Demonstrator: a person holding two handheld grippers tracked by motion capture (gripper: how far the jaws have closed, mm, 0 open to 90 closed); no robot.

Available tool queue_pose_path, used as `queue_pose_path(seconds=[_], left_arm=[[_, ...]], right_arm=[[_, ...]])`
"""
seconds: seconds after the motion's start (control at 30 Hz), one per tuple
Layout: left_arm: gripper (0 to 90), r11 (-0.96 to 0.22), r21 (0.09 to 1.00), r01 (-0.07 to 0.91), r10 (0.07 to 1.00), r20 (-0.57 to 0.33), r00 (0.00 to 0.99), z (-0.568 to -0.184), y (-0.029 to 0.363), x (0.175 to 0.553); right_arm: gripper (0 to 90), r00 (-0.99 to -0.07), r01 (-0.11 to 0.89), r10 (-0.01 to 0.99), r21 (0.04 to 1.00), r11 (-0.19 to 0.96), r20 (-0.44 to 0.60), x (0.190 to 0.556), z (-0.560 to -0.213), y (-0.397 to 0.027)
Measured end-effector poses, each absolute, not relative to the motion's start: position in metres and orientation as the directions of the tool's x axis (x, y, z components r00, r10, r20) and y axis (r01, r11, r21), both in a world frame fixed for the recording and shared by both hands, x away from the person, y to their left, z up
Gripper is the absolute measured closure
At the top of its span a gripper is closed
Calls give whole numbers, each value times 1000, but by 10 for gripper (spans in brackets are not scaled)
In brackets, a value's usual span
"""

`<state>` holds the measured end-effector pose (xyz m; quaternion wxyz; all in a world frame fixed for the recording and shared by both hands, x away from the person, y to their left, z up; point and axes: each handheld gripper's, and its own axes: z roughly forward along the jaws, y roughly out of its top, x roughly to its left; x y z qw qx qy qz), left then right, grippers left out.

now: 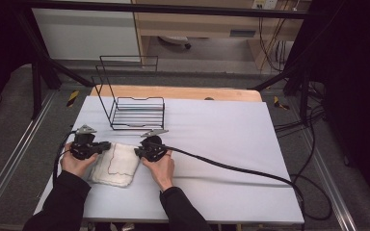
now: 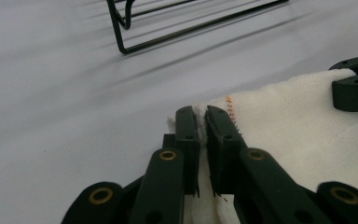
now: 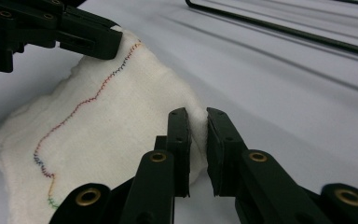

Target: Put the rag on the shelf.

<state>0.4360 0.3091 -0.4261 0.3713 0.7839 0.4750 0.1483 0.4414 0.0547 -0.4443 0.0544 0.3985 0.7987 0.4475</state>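
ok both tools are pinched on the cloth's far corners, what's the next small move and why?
Probably lift both tools together a little, keeping them apart. The left tool and right tool are each shut on a far corner of the folded white cloth, which lies flat on the table. A small even lift would show whether both grips hold before carrying it toward the wire rack.

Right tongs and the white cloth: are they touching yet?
Touching. In the right gripper view the right tongs are closed on a pinched fold at the edge of the white cloth, both jaws pressing its fabric.
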Motion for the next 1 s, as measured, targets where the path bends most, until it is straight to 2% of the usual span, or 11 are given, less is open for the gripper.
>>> queue_pose_path(seconds=[1.0], left_arm=[[839, -210, 856, 472, 837, -91, 539, -384, 319, 398]], right_arm=[[825, -753, 415, 630, 880, 229, 191, 412, -395, 44]])
